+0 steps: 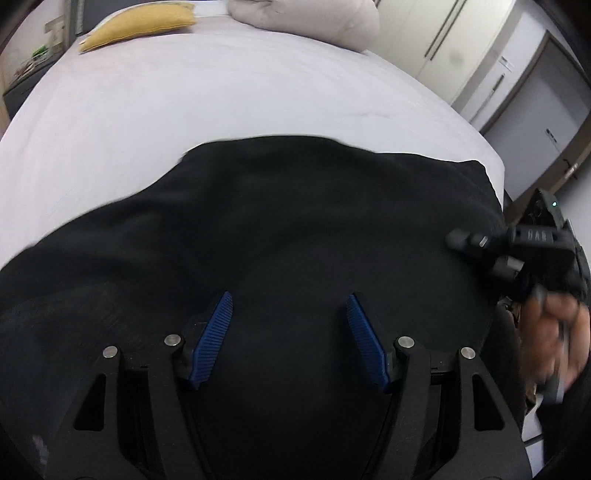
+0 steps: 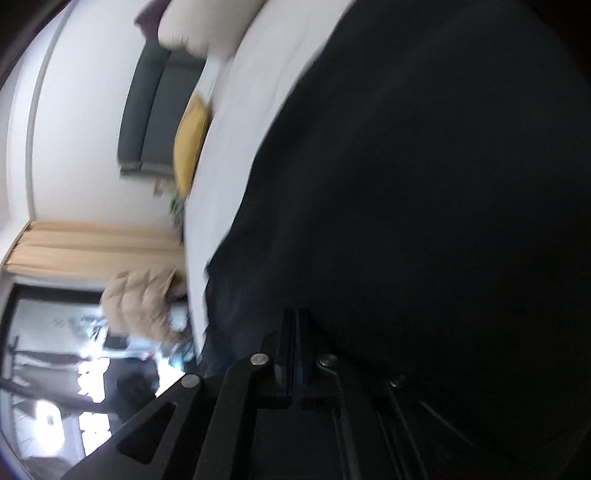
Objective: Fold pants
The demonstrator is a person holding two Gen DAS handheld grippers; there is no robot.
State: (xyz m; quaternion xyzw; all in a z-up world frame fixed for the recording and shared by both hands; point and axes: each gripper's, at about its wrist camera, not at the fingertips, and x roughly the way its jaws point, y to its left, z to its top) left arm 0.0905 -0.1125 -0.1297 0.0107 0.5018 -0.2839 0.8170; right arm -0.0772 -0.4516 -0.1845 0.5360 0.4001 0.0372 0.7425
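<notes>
Black pants [image 1: 277, 221] lie spread on a white bed [image 1: 184, 103]. My left gripper [image 1: 290, 306] hovers just over the pants, its blue-padded jaws wide apart with only cloth below them. The right gripper's body [image 1: 535, 251] shows at the pants' right edge, held by a hand. In the right wrist view, rolled sideways and blurred, my right gripper [image 2: 295, 321] has its blue pads pressed together at the edge of the pants [image 2: 424, 203]. I cannot tell whether cloth is pinched between them.
A yellow cushion [image 1: 140, 24] and a beige pillow [image 1: 306, 18] lie at the bed's far end. White wardrobe doors [image 1: 461, 44] stand to the right. In the right wrist view, a beige padded jacket [image 2: 144, 299] hangs beside the bed, near a curtain [image 2: 92, 247].
</notes>
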